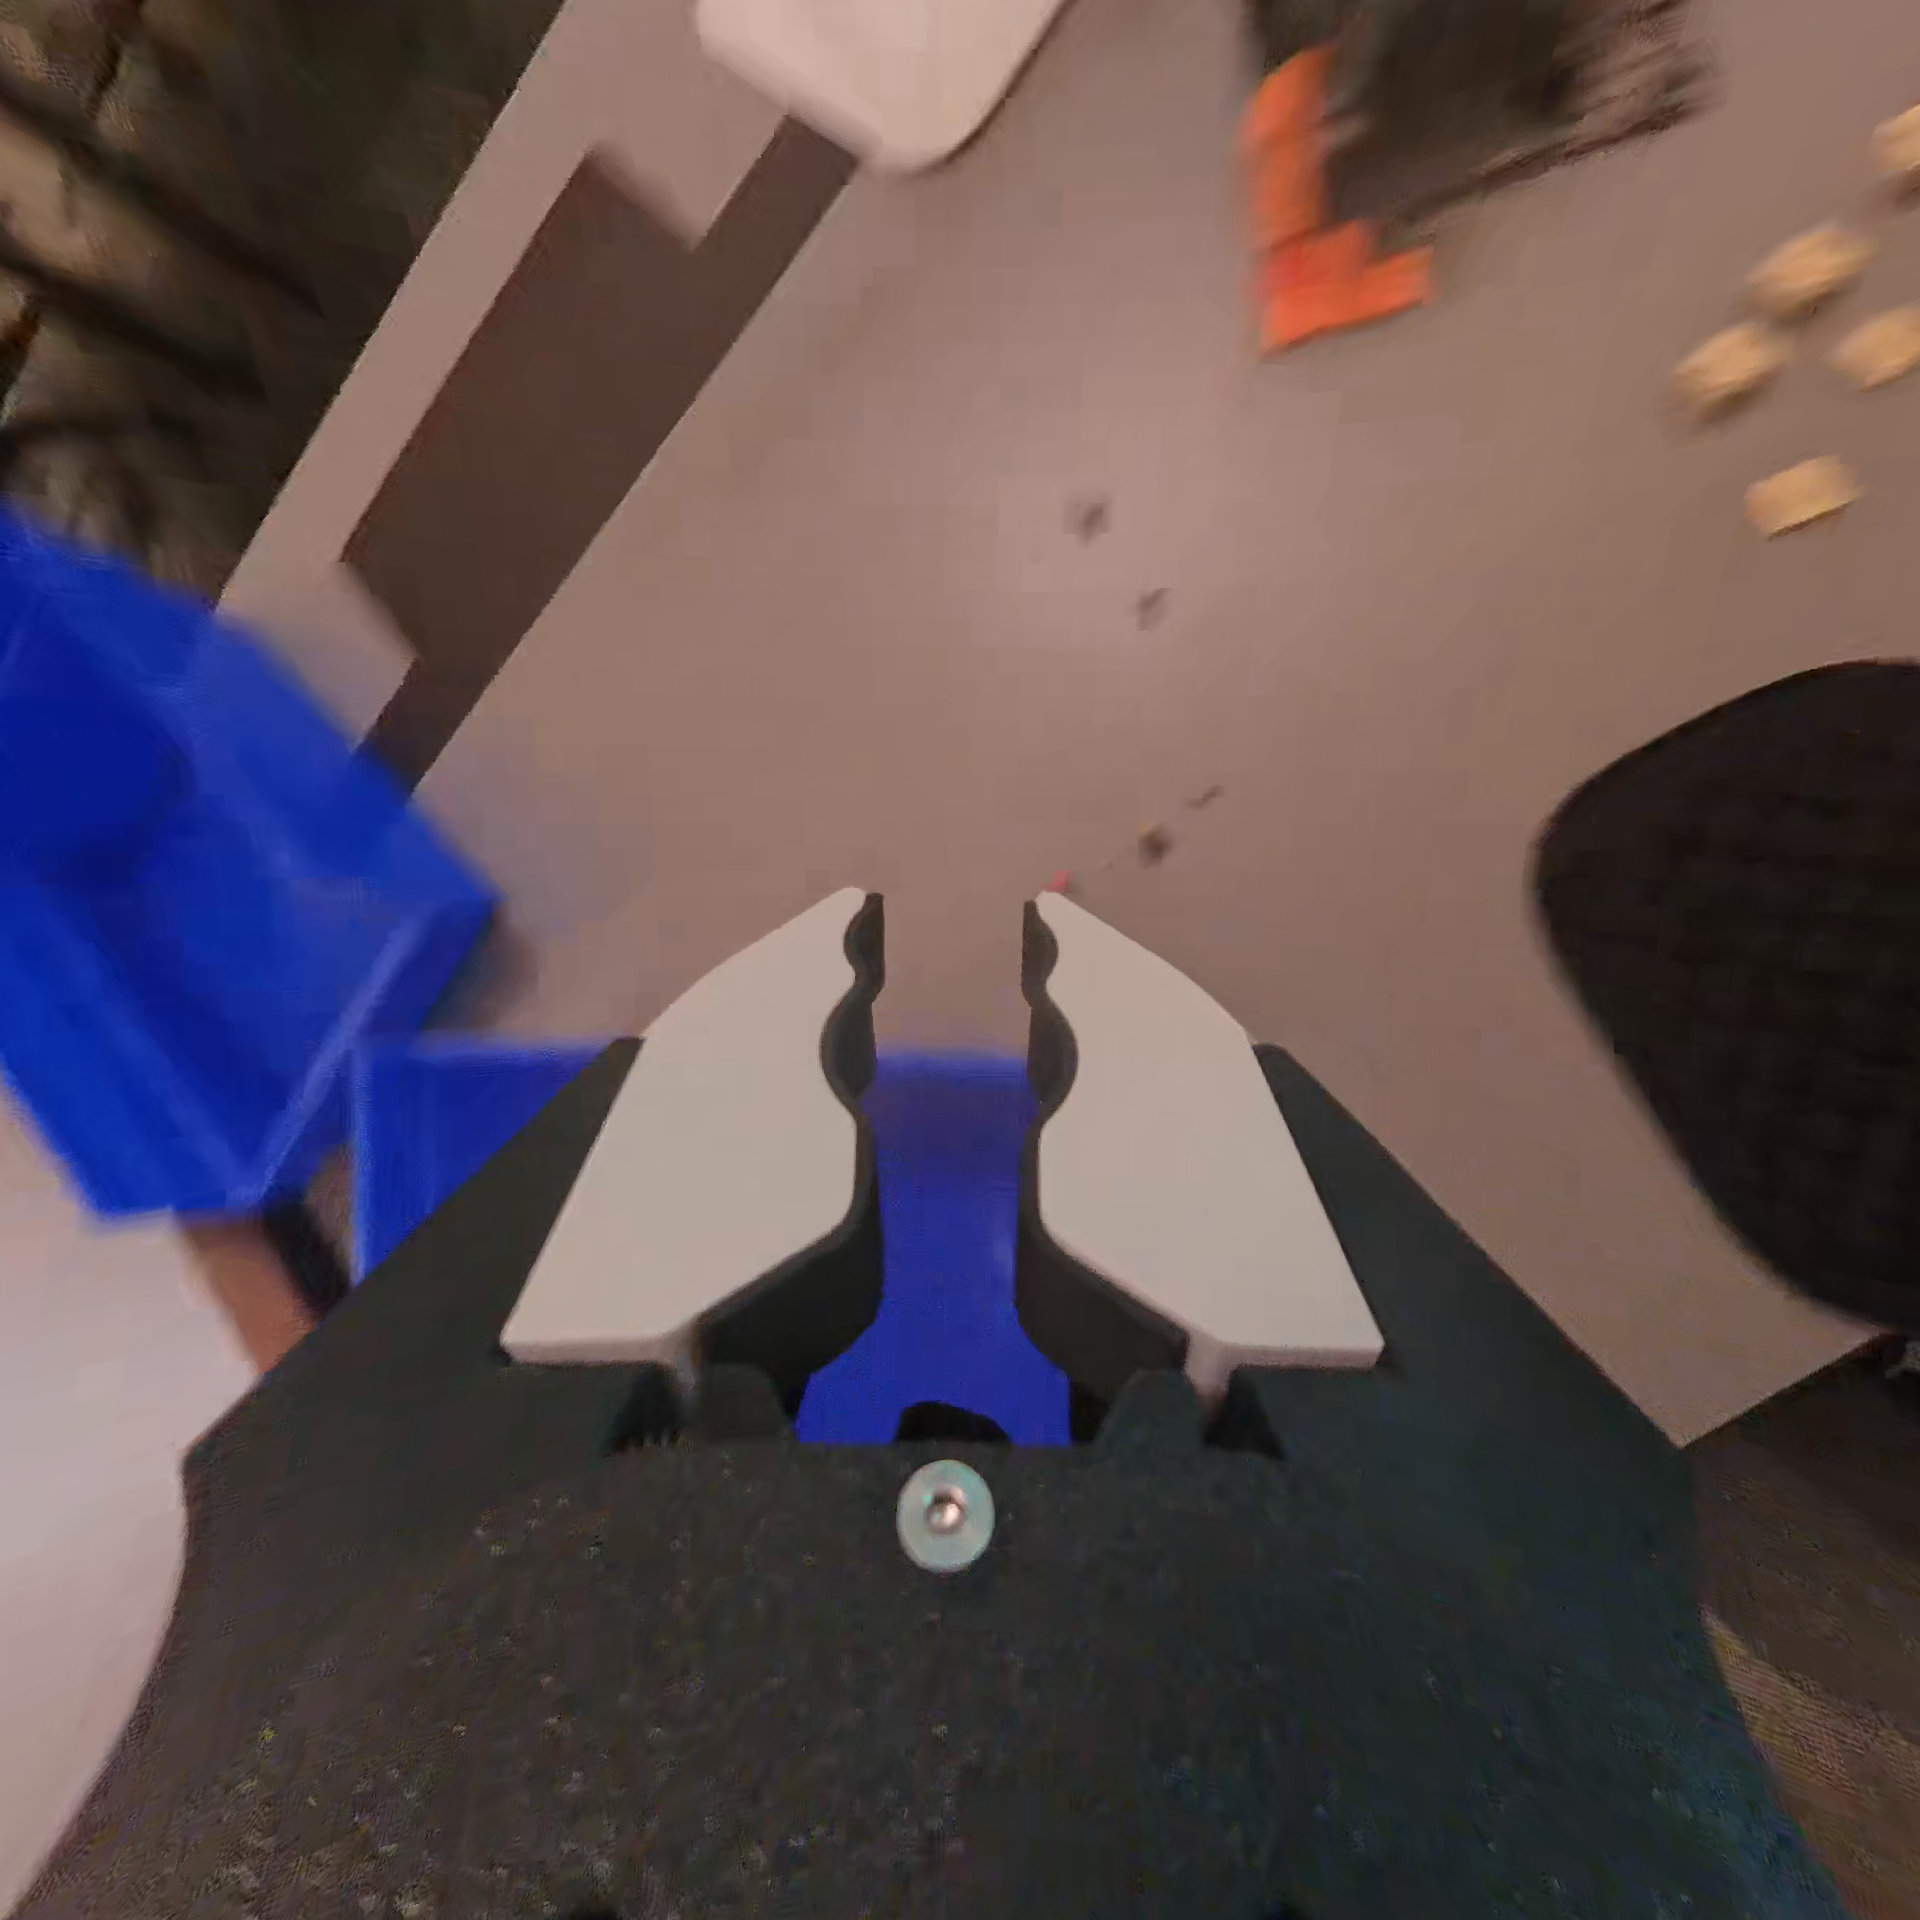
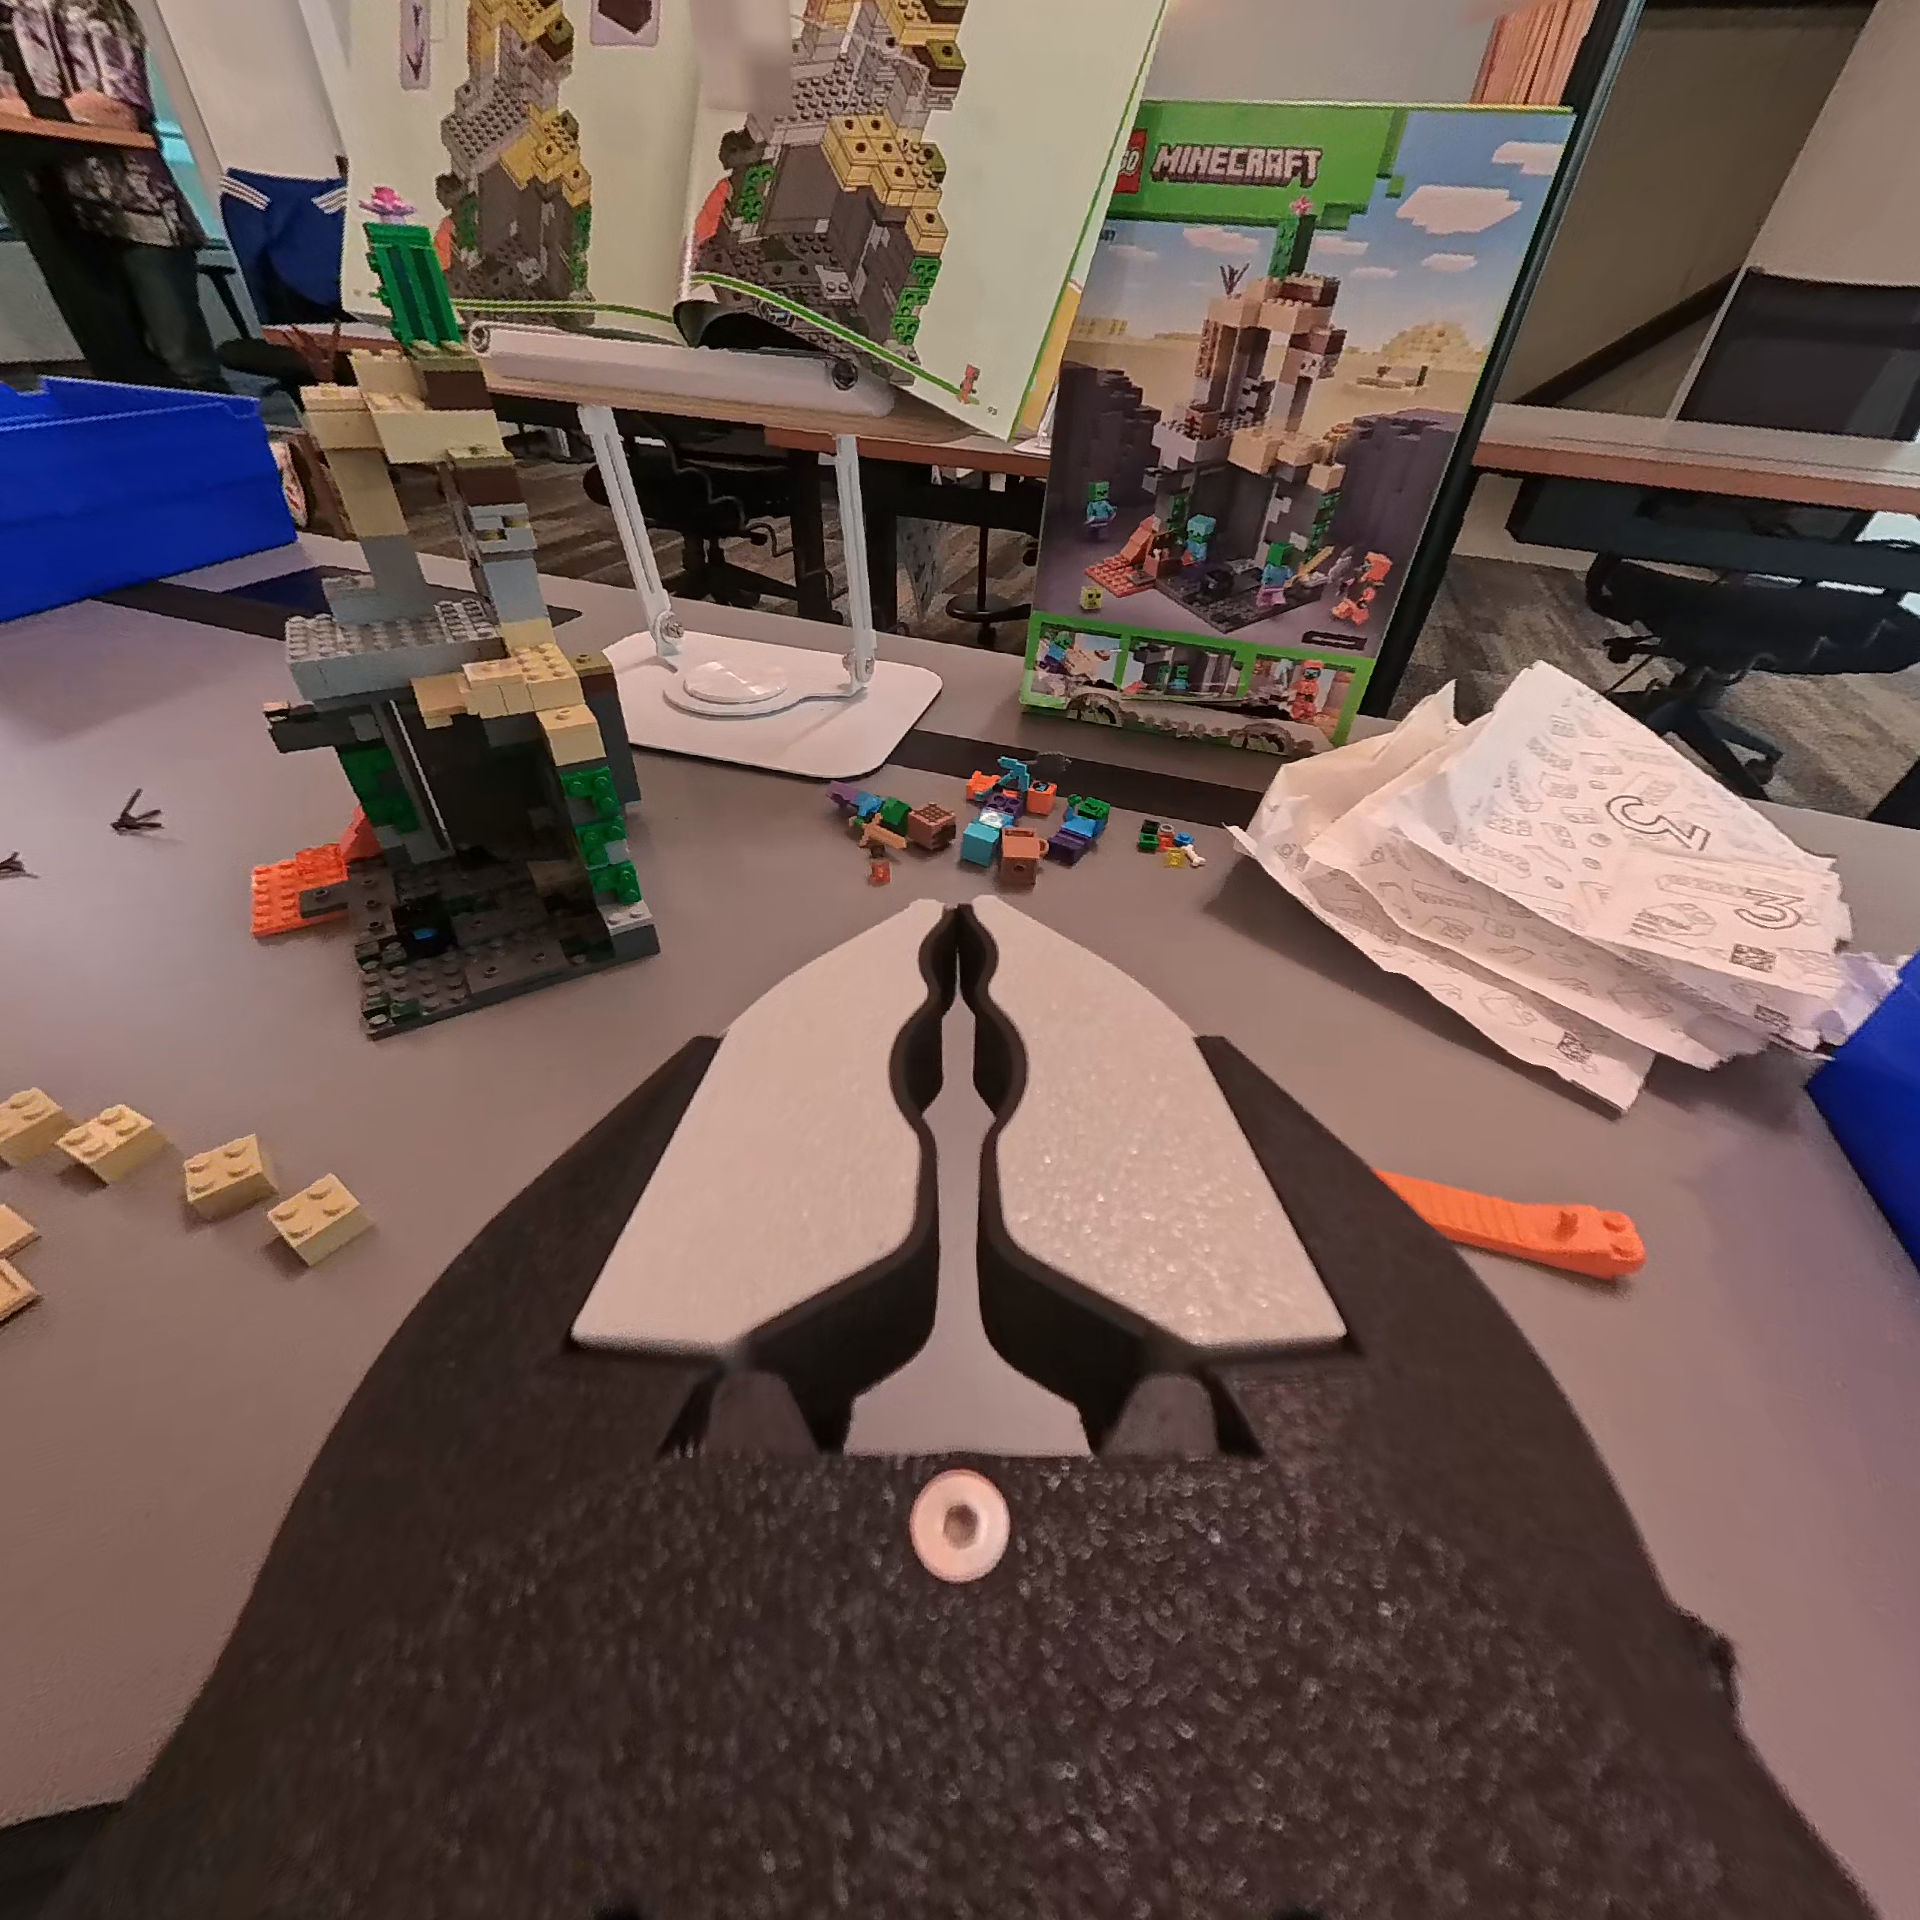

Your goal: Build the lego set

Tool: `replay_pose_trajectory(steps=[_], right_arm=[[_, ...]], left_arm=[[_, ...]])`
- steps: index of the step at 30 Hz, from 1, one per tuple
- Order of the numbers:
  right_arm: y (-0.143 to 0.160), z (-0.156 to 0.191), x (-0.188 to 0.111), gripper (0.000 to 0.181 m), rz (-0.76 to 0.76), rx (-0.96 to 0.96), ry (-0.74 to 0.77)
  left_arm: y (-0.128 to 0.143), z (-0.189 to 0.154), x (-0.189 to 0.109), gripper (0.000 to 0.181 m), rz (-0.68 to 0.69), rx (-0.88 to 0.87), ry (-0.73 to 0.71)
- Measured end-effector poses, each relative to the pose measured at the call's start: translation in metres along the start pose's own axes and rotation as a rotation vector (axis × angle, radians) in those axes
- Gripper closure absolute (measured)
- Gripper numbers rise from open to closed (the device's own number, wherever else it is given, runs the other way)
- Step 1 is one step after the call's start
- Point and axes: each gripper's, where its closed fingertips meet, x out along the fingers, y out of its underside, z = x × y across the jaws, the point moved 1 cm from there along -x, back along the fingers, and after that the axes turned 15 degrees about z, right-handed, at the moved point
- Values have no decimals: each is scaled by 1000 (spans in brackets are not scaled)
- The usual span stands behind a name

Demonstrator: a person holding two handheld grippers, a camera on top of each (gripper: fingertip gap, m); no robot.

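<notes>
Our right gripper (image 2: 958,914) has its jaws shut on nothing; the left gripper (image 1: 953,904) jaws stand narrowly apart, empty. Tan bricks (image 2: 320,1218), lower left on the desk (image 2: 727,935), look light, rigid, slippery: we'd pinch their flat sides. The tall build (image 2: 468,665) at mid-left seems fragile.

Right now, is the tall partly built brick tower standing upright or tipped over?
Upright. The tall partly built brick tower stands on its dark baseplate, flat on the grey table.

A smooth grey table (image 2: 727,1101) fills the foreground. Behind it stand a long wood-topped desk (image 2: 1662,483) and black wheeled office chairs (image 2: 1704,623) on mottled dark carpet (image 2: 1507,613). A dark vertical post (image 2: 1538,312) rises at right.
</notes>
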Motion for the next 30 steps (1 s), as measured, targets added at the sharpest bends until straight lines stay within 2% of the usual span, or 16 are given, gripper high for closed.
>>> replay_pose_trajectory(steps=[2,5,9,11,18,24,30], right_arm=[[0,1,0,181,1,-5,-3],[0,1,0,181,1,-6,-2],[1,0,1,181,4,-2,2],[1,-1,0,181,2,-1,3],[2,2,2,181,5,-12,-3],[3,4,4,181,13,-21,-4],[5,4,7,181,21,-23,-4]], left_arm=[[41,41,2,155,87,-111,-23],[100,81,21,155,218,-236,-1],[163,103,61,151,389,-291,77],[184,108,79,150,444,-306,119],[223,115,112,151,602,-247,170],[242,112,131,145,725,-162,195],[249,105,145,141,790,-94,241]])
